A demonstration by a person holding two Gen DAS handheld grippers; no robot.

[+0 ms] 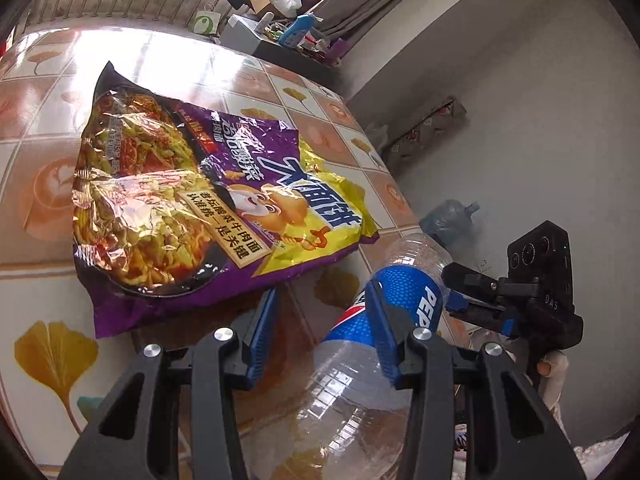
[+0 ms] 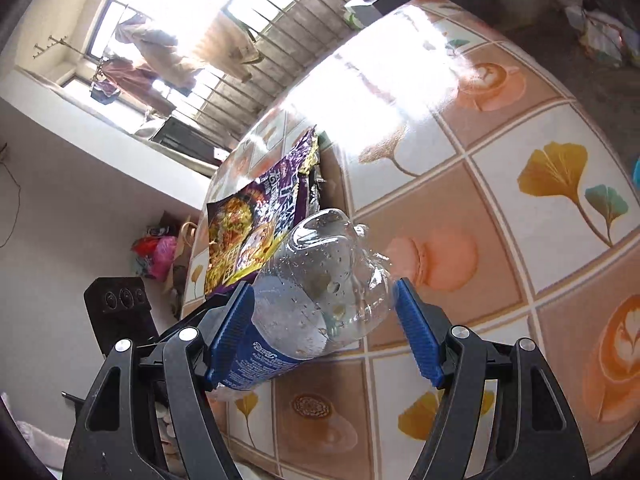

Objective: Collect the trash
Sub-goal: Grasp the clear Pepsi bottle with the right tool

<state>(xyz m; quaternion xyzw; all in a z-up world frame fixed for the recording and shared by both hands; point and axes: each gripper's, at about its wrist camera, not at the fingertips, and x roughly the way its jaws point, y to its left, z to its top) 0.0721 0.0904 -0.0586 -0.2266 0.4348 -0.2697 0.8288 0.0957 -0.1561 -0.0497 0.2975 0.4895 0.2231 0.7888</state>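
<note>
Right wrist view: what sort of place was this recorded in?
Probably a lived-in home room. Laundry hangs at a barred window, and a table with a coffee-cup and leaf patterned cover holds a noodle packet and a plastic bottle.

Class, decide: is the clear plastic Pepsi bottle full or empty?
Empty: the clear plastic Pepsi bottle shows only droplets inside, and the tablecloth pattern shows through its walls.
</note>
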